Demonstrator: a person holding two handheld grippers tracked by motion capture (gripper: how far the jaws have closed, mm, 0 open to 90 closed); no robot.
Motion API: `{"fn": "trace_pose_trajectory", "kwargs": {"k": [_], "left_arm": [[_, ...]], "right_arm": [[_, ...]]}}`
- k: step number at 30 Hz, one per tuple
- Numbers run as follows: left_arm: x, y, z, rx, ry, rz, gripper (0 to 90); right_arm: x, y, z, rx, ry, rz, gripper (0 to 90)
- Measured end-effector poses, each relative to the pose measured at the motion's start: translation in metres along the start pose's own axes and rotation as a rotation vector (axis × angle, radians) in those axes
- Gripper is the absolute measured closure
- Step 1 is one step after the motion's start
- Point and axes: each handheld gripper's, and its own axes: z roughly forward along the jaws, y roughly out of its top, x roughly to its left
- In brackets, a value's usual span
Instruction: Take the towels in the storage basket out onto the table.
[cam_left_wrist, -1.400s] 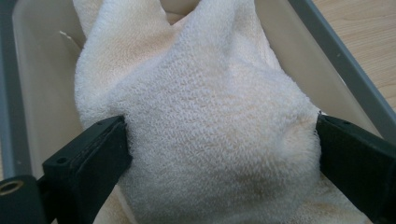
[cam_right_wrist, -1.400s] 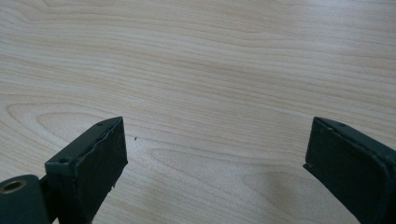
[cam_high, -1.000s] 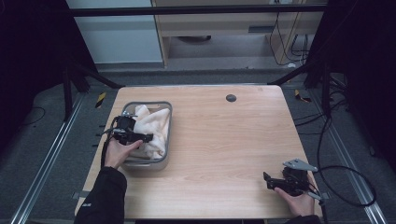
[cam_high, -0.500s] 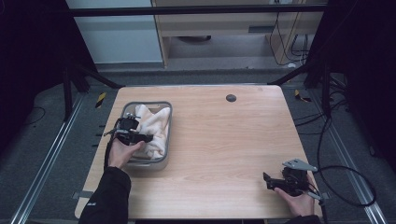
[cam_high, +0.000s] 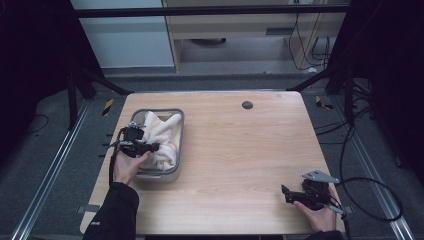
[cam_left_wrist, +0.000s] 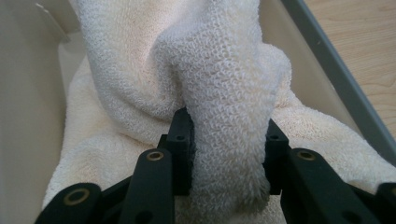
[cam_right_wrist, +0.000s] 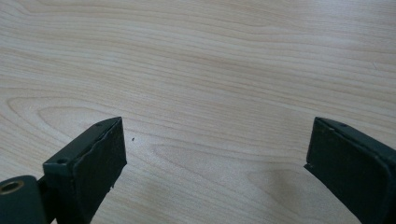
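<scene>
Left gripper (cam_high: 150, 147) fingers just closed, clamped on cream terry towel (cam_left_wrist: 219, 93) fold in grey-rimmed bin (cam_high: 176, 145); lift straight up, slowly. Right gripper (cam_high: 286, 192) fingers apart.

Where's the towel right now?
In the high view the cream towel lies in the grey bin at the table's left side, a fold pinched by the left tool.
</scene>
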Motion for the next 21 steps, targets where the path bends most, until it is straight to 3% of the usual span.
{"fn": "trace_pose_trajectory", "kwargs": {"k": [21], "left_arm": [[-0.006,0.011,-0.066,-0.182,0.002,0.016,66.4]], "right_arm": [[0.0,0.0,0.0,0.0,-0.001,-0.002,4.9]]}}
